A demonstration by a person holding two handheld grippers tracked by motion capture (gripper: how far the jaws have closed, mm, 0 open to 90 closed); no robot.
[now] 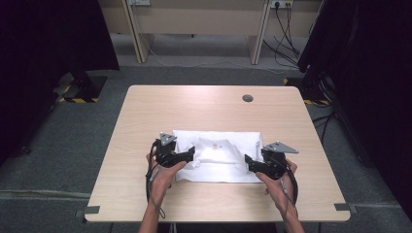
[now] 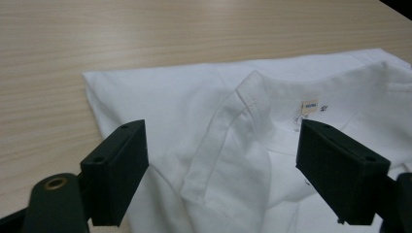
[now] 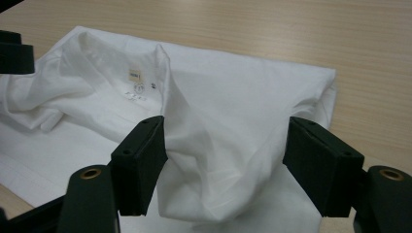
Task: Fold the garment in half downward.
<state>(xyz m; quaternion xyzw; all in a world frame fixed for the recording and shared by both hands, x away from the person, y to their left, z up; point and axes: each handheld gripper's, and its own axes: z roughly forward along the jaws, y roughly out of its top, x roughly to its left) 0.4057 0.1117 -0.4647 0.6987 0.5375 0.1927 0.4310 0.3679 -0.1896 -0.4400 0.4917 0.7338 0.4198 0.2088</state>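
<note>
A folded white T-shirt [image 1: 218,155] lies on the near half of the wooden table [image 1: 145,111], collar and neck label [image 2: 309,106] facing up. My left gripper [image 1: 190,154] hovers at the shirt's left edge, jaws wide apart above the folded sleeve and collar [image 2: 252,90], open [image 2: 223,131]. At the shirt's right edge sits my right gripper [image 1: 248,162]. Its jaws [image 3: 227,126] straddle a raised, bunched fold of the shirt [image 3: 228,97] and stand apart from it. The label [image 3: 134,75] and a jaw of the left gripper [image 3: 14,53] show farther off.
A round cable hole [image 1: 248,98] sits near the table's far edge. Black curtains [image 1: 48,39] hang on both sides, with cables and stands on the grey floor [image 1: 320,92]. A pale desk [image 1: 194,19] stands beyond the table.
</note>
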